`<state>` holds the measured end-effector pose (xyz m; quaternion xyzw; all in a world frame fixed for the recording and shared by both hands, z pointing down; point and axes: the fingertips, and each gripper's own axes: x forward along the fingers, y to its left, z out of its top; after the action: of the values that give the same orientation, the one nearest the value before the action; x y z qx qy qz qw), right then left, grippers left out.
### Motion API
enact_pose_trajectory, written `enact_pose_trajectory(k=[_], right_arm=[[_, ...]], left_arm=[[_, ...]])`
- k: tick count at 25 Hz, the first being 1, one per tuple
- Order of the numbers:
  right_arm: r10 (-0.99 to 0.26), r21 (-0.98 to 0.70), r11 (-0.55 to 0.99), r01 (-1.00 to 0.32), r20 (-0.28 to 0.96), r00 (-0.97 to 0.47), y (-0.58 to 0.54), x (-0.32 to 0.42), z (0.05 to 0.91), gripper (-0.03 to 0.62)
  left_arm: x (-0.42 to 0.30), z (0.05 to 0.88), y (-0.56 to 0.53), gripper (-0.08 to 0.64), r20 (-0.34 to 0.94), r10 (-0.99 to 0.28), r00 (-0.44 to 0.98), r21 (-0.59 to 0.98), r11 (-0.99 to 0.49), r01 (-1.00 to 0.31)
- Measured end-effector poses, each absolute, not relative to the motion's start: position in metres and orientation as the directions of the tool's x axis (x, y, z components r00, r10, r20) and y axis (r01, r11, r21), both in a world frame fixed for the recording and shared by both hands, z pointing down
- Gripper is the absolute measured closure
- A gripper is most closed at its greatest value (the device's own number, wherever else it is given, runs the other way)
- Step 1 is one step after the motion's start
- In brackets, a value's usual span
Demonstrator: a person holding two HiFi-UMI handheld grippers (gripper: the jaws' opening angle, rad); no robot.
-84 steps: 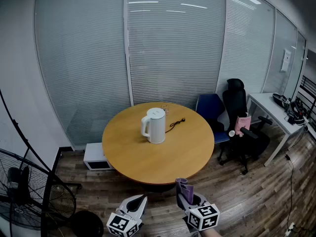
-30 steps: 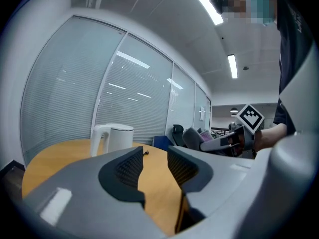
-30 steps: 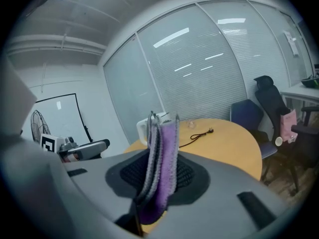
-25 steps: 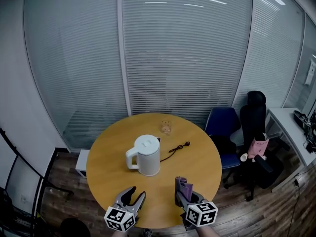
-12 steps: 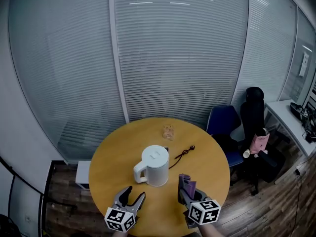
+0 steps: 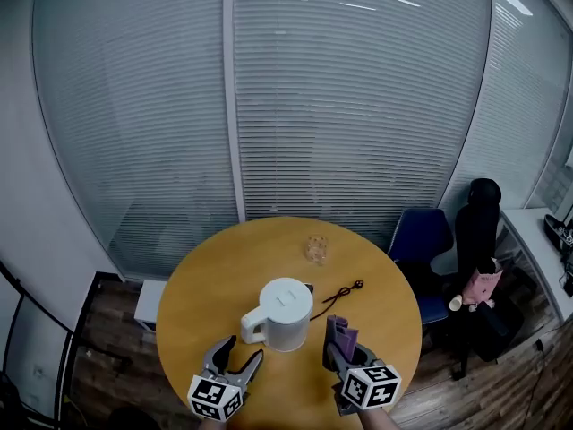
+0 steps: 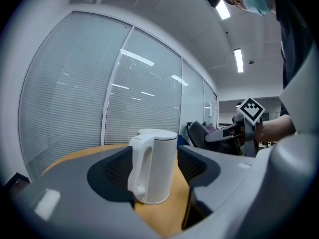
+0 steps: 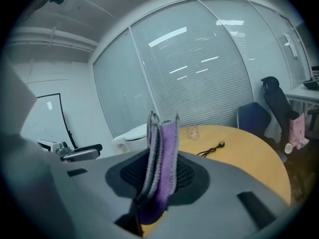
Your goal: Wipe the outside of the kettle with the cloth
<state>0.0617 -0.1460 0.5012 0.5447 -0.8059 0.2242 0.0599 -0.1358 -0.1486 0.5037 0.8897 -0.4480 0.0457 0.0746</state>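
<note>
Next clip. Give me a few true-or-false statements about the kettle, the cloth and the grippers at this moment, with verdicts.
1. The right gripper grips a purple cloth. True.
2. A black cord lies on the table beside the kettle. True.
3. The left gripper is clamped on the kettle's handle. False: its jaws stand apart, having just been opening, with nothing between them; the kettle stands ahead, untouched.
4. The kettle lies on its side. False: it stands upright on the table.

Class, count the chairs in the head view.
2: a blue chair right of the table, a black chair just beyond it. Others may be hidden.
</note>
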Motion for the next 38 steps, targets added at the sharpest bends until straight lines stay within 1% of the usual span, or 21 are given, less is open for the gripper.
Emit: enact_pose_trajectory(k=[10,20,27,35,38], right_arm=[[-0.778,-0.302,0.435,-0.849,0.35,-0.523,-0.204,0.069,0.504,0.492],[-0.737,-0.322,0.504,-0.801,0.323,-0.593,-0.239,0.074,0.501,0.491],[-0.708,-0.338,0.543,-0.769,0.308,-0.636,-0.25,0.062,0.5,0.492],[-0.686,-0.407,0.542,-0.735,0.291,-0.667,-0.25,0.037,0.516,0.492],[-0.685,-0.421,0.522,-0.742,0.312,-0.659,-0.251,0.037,0.532,0.492]], left_arm=[[-0.121,0.51,-0.171,0.291,0.185,-0.853,0.488,0.084,-0.481,-0.873],[-0.118,0.517,-0.183,0.285,0.21,-0.893,0.398,0.075,-0.391,-0.917],[-0.135,0.517,-0.19,0.285,0.21,-0.927,0.309,0.059,-0.304,-0.951],[-0.141,0.527,-0.211,0.285,0.248,-0.925,0.289,0.025,-0.292,-0.956],[-0.137,0.533,-0.216,0.285,0.265,-0.916,0.302,0.027,-0.306,-0.952]])
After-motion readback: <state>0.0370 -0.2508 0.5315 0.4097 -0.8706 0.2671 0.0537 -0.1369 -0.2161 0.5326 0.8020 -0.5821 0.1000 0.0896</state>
